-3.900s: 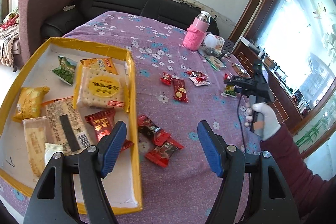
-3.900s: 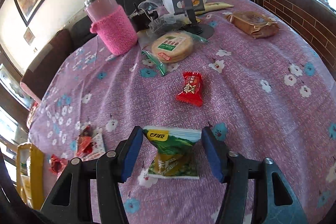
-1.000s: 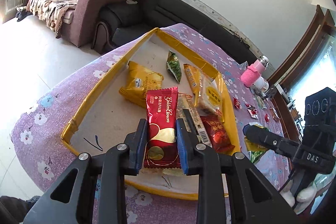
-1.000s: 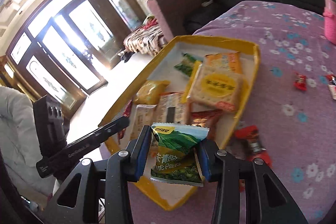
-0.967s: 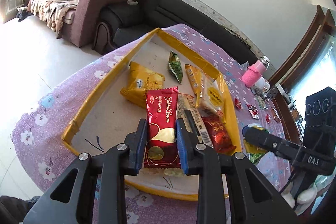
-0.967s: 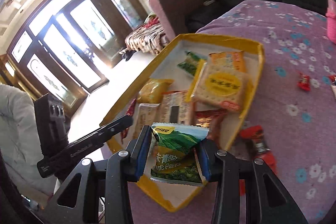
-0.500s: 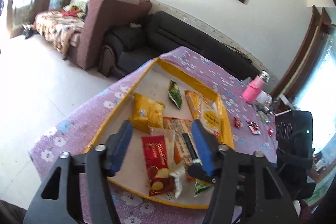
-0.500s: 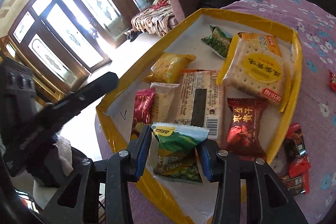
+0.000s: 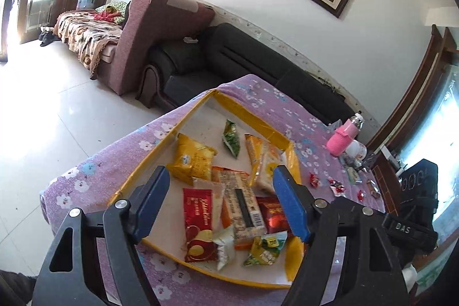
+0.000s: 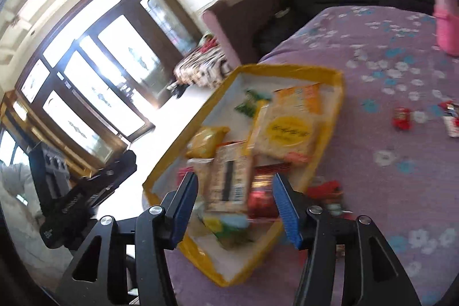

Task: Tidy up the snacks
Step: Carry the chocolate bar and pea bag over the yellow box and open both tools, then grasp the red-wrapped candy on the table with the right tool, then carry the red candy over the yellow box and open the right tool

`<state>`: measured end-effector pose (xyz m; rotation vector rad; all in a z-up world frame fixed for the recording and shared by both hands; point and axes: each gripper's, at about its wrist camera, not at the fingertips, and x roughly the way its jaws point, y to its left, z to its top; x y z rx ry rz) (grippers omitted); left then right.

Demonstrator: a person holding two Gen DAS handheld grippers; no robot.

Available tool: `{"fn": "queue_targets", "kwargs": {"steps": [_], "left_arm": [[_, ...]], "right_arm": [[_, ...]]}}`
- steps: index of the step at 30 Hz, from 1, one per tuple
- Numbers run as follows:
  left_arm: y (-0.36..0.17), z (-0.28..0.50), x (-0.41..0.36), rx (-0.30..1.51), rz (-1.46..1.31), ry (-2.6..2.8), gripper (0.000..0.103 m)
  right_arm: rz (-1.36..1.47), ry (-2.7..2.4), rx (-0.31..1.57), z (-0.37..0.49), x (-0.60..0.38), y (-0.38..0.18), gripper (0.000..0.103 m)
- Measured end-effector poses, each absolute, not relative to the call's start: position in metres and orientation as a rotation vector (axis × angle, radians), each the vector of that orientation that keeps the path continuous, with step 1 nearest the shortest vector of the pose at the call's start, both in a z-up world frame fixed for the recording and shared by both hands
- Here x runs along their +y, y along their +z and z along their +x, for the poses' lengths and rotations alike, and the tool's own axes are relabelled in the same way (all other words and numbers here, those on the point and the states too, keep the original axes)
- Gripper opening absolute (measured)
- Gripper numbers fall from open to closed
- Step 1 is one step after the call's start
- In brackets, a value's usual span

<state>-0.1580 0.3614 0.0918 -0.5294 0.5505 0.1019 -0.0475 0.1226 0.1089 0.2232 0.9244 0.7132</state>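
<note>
- While both tools hang above the yellow-rimmed tray point(image 9: 134, 177), the left hand-held gripper point(image 9: 219, 202) stands released; its jaws have just been opening and nothing sits between the blue pads, the red wafer packet point(image 9: 199, 222) lying flat in the tray below them
- Beside it the right hand-held gripper point(image 10: 232, 205) is likewise released, its jaws just having opened; the green snack bag point(image 9: 265, 247) lies in the tray's near corner, below the pads rather than pinched by them, though the right wrist view is blurred there
- Judged from this, the step in hand is the drop-off: two snacks are delivered and both tools are free
- Further in, the tray also holds a barcode-backed packet point(image 9: 243, 201), a dark red packet point(image 9: 274, 214), a yellow bag point(image 9: 192, 159), a round-cracker pack point(image 10: 289, 131) and a small green bag point(image 9: 231, 138), some overlapping
- Just outside the tray's right rim, red packets point(image 10: 325, 188) lie on the purple flowered cloth of the desk point(image 9: 289, 111)
- Beyond those, small red candies point(image 9: 315, 179) are scattered well apart from the tray, near the pink-sleeved bottle point(image 9: 344, 138)
- The next move likely calls for swinging a gripper out past the rim, lowering open jaws over one loose packet and pinching its flat wrapper without dragging the cloth
</note>
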Motion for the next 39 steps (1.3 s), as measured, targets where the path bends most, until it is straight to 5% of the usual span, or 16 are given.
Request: {"fn": "queue_targets", "kwargs": {"steps": [7, 19, 20, 22, 39], "left_arm": [[0.096, -0.151, 0.330, 0.584, -0.489, 0.027, 0.075], [0.108, -0.148, 0.288, 0.608, -0.349, -0.023, 0.075], [0.107, -0.148, 0.286, 0.611, -0.346, -0.028, 0.075], [0.107, -0.146, 0.281, 0.622, -0.331, -0.040, 0.075], [0.065, -0.096, 0.134, 0.888, 0.010, -0.372, 0.074]], "right_arm": [[0.133, 0.553, 0.970, -0.049, 0.066, 0.079, 0.058], [-0.080, 0.498, 0.986, -0.034, 0.114, 0.039, 0.055], [-0.096, 0.501, 0.987, -0.034, 0.119, 0.037, 0.053], [-0.122, 0.502, 0.999, -0.033, 0.126, 0.034, 0.026], [0.030, 0.284, 1.002, -0.029, -0.022, 0.038, 0.026]]}}
